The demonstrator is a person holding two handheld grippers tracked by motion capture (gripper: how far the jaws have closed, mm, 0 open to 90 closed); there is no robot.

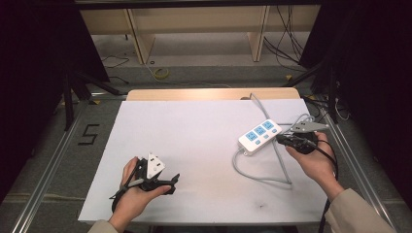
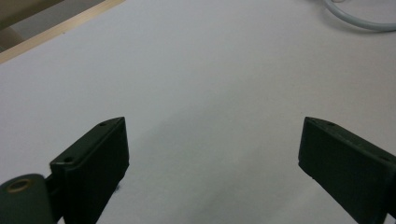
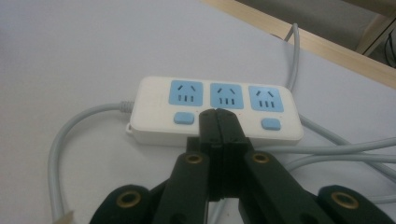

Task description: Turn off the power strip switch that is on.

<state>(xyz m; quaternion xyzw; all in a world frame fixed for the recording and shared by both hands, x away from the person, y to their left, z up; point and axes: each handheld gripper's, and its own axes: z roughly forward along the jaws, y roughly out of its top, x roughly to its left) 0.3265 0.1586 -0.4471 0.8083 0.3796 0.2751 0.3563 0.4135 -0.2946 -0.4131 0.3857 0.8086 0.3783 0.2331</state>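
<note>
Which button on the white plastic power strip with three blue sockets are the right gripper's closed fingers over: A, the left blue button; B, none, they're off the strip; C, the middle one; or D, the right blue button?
C: in the right gripper view the right gripper has its fingers together, tips over the middle of the white plastic power strip, between its two visible blue buttons.

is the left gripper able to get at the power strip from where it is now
Probably yes: the left gripper is open, and bare white table lies between it and the power strip. The right gripper already crowds the strip's near side.
</note>
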